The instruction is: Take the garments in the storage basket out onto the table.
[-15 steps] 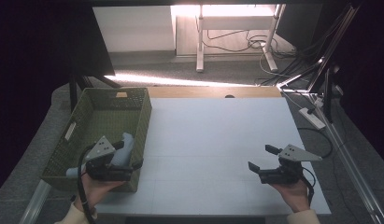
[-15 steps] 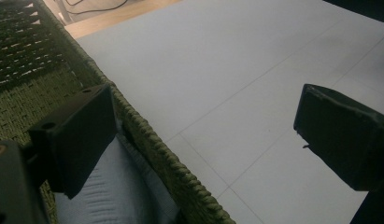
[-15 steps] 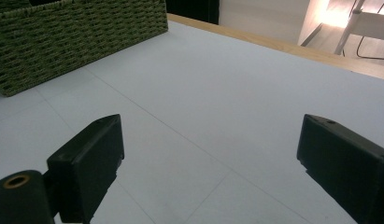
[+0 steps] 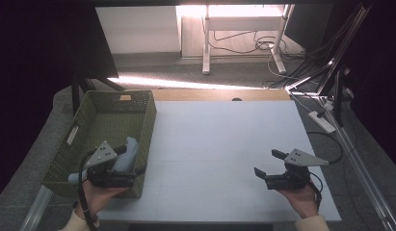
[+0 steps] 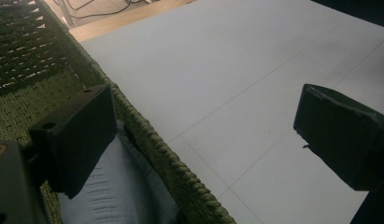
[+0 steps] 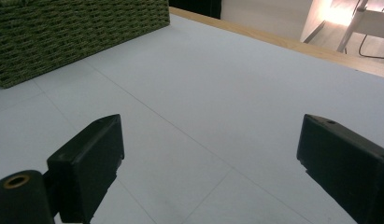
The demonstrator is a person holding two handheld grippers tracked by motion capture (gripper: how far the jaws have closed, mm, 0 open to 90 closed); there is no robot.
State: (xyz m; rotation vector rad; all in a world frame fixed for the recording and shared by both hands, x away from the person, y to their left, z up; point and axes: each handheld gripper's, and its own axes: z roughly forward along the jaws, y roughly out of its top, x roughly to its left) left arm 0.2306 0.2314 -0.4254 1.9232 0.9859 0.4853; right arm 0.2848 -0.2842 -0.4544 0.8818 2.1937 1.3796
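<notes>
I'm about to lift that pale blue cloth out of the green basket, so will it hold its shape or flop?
The pale blue cloth will probably flop: it slumps over the woven basket's rim. It looks light and thin, with soft creases. Its weave may snag slightly on the rough wicker.

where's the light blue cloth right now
In the high view the light blue cloth lies inside the green woven basket at the table's left, by its near right wall, under the left hand-held gripper.

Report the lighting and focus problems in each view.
High view: glare burns out the floor beyond the table, with dark surroundings. Left gripper view: soft, the woven basket rim and pale blue cloth are dim. Right gripper view: glare at the top right corner; the near jaws look slightly soft.
</notes>
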